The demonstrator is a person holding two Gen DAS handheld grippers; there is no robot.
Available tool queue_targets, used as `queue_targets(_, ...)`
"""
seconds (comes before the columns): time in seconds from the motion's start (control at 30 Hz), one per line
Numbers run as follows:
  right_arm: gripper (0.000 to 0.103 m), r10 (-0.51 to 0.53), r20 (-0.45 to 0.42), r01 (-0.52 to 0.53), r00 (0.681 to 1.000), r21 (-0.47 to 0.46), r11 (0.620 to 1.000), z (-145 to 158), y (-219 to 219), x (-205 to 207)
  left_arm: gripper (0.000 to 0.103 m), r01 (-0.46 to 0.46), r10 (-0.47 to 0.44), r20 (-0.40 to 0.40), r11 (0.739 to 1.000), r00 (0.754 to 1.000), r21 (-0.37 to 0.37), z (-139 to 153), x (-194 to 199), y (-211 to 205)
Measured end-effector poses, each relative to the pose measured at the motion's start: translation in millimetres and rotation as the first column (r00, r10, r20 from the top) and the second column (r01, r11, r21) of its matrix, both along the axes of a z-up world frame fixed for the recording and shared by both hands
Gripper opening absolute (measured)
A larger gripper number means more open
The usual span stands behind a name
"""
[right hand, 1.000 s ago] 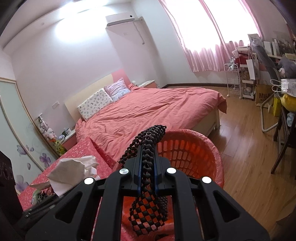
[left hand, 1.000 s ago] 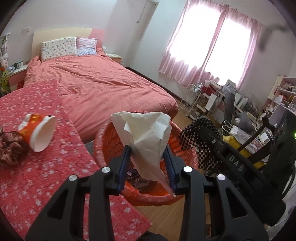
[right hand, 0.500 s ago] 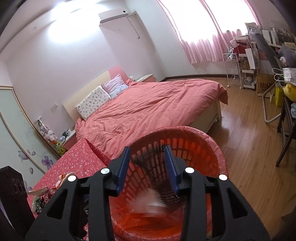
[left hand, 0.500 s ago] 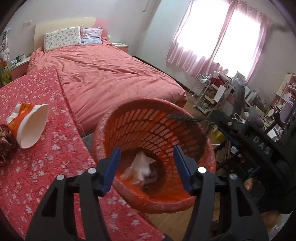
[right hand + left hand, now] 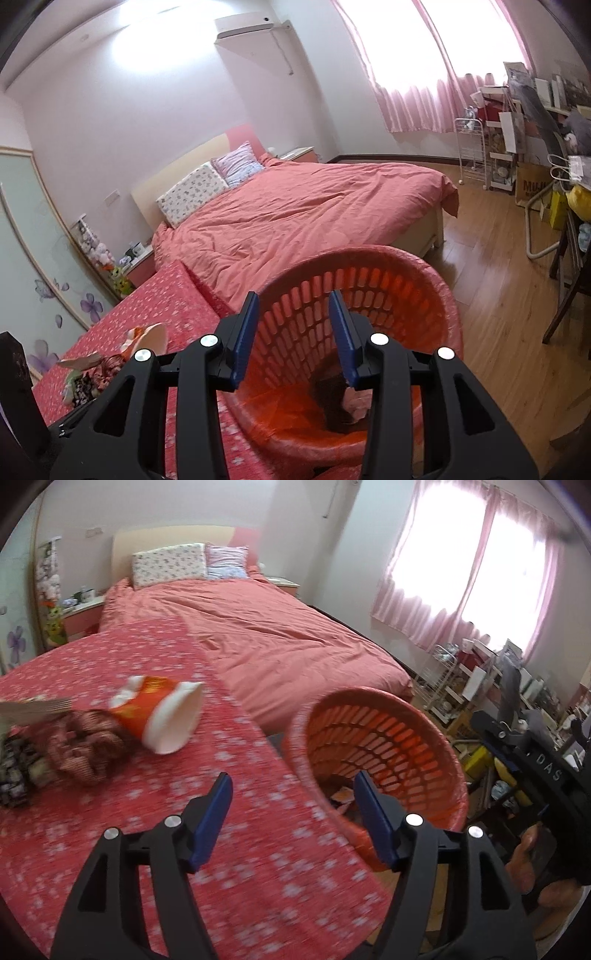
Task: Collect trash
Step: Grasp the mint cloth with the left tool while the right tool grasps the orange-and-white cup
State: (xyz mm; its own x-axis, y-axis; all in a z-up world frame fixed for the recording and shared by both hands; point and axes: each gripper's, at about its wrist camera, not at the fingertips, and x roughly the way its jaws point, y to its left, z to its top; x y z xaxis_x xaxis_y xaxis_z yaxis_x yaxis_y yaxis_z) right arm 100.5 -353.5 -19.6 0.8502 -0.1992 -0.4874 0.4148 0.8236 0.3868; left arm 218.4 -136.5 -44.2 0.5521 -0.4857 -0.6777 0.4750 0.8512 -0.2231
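**Both grippers empty beside the orange basket**

Now the left gripper (image 5: 291, 805) hangs over the near edge of the surface (image 5: 110, 812), which is covered by a red cloth with small white flowers. Its blue-padded fingers (image 5: 212, 818) are spreading apart with nothing between them; past the gap lie only the cloth and the near rim of the orange basket (image 5: 388, 716). The basket stands just off the right edge of the surface, its slatted wall tilted toward the camera in this view.

From the right wrist view, the right gripper (image 5: 291, 332) sits directly above the basket's opening (image 5: 406, 266). Its fingers (image 5: 243, 336) are released and part-way apart, gripping nothing. Down at the basket's bottom, a dark lump (image 5: 332, 402) lies touching a pale crumpled piece (image 5: 356, 402); both are too blurred to make out further. The left wrist view shows some light scraps low inside the basket as well, half hidden by the right-hand finger.

On the surface, well to the left of the basket, trash is uncollected: an orange and white paper cup (image 5: 162, 716) lies on its side with its mouth turned toward the basket. Just beside it, touching its closed end, is a bunched reddish-brown wrapper (image 5: 85, 746), and farther left a dark patterned scrap (image 5: 14, 775) at the picture's edge.

Behind everything stretches a bed (image 5: 280, 638) with a salmon-pink cover. A bare hand (image 5: 532, 867) shows at the lower right of the left wrist view, under the right gripper's black body.
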Motion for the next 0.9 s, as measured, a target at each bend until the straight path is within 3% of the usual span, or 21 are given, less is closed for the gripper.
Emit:
queue_targets(0.4,0.04,0.152,-0.034,-0.154,0.988,-0.05,0.987,4.9,58.2,24.9,0.07,-0.177,0.176,0.04,0.984,0.984,0.031,10.2,-3.3,100.7)
queue_targets(0.9,0.04,0.391,-0.178,-0.402,0.903,-0.033,0.915,-29.6,147.9,105.4,0.074,-0.432,0.431,0.035,0.901,0.902,0.041,8.3,16.1,230.6)
